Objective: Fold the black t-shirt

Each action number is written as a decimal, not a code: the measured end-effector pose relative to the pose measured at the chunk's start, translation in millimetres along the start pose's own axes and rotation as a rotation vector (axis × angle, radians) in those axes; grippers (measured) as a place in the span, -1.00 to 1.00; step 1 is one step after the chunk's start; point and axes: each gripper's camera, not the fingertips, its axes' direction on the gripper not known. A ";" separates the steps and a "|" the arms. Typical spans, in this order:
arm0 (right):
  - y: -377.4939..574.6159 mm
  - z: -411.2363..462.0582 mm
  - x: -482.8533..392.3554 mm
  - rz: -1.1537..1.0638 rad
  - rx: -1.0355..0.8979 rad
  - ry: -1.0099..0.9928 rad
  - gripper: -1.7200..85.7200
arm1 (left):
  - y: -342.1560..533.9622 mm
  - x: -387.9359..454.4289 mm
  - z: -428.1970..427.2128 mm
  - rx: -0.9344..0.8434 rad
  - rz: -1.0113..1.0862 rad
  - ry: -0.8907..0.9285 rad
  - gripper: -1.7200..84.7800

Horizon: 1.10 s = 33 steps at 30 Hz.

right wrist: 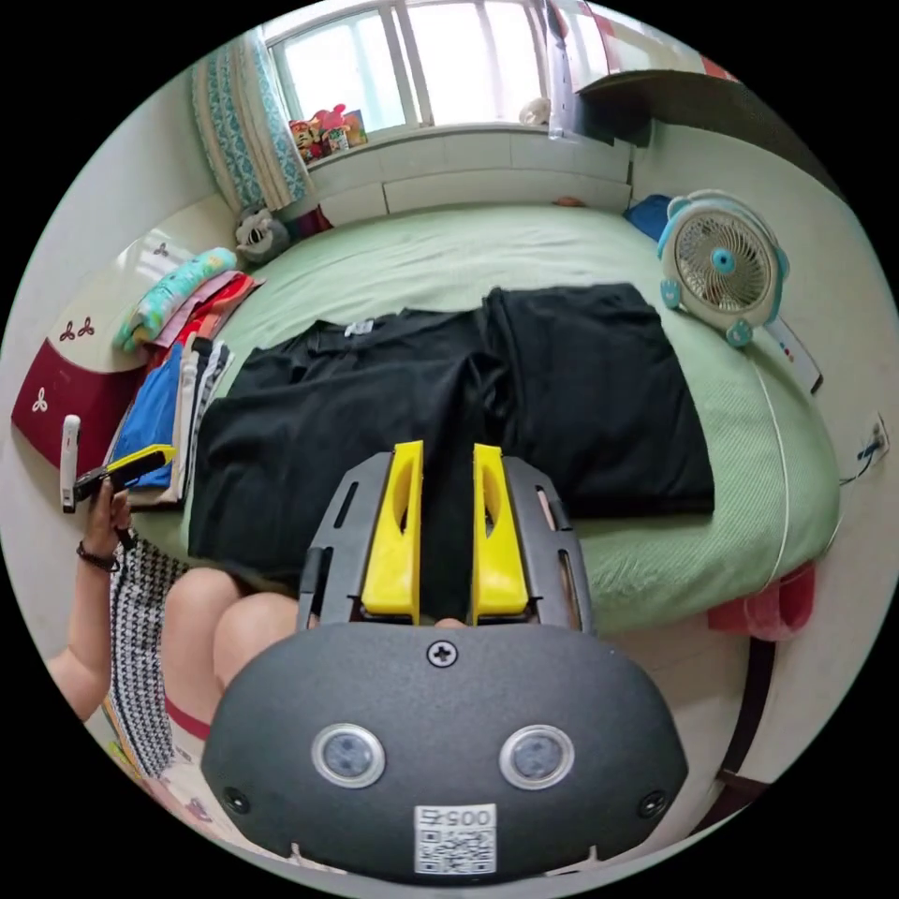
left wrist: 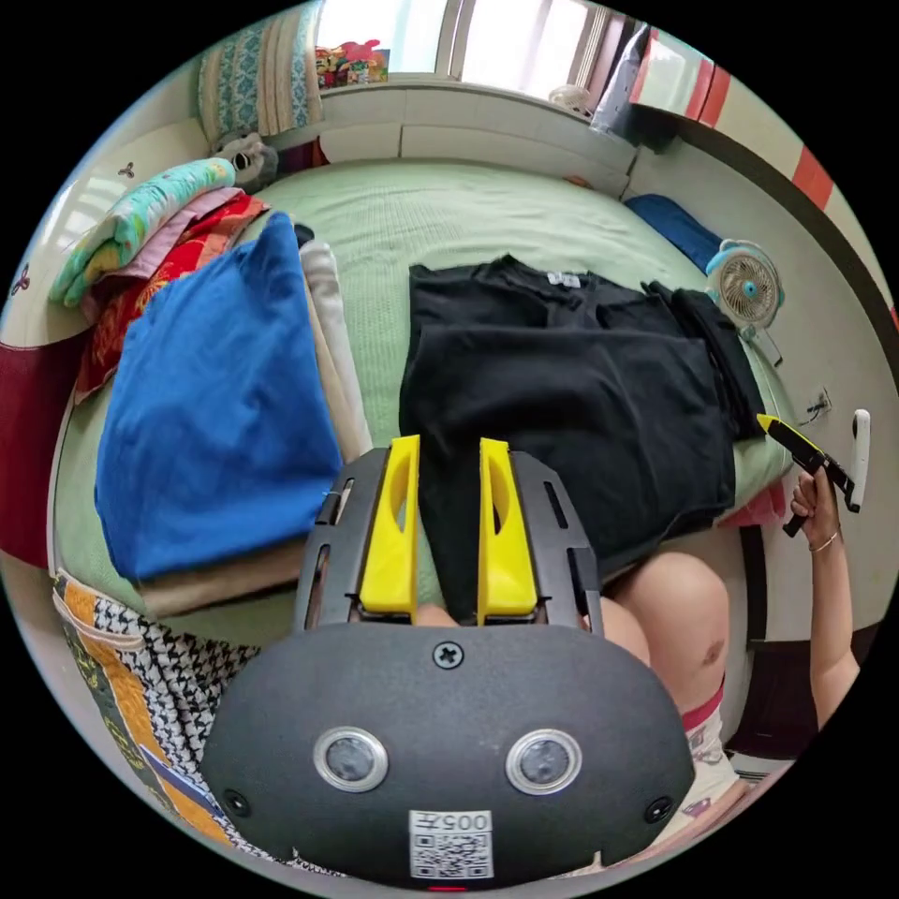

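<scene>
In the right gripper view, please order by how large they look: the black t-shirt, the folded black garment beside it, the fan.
1. t-shirt, the largest.
2. folded garment, clearly smaller.
3. fan, the smallest, though it stands farther from the camera, so its true size is unsure.

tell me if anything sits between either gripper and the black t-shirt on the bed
Nothing visible does. The black t-shirt lies spread on the green bed, directly ahead of the left gripper and the right gripper, both with jaws apart. The folded black garment sits beside it, not in the way.
</scene>
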 end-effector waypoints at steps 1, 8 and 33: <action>17.8 1.3 4.7 0.008 -0.021 -0.018 -0.78 | 12.3 0.2 2.0 -0.020 0.000 0.003 -0.72; 76.2 26.3 14.2 0.117 -0.140 0.002 -0.77 | 61.2 0.9 10.9 -0.112 -0.047 -0.007 -0.71; 123.9 17.2 -15.8 0.035 -0.144 0.142 -0.95 | 122.5 4.1 -27.9 -0.181 -0.119 -0.074 -0.92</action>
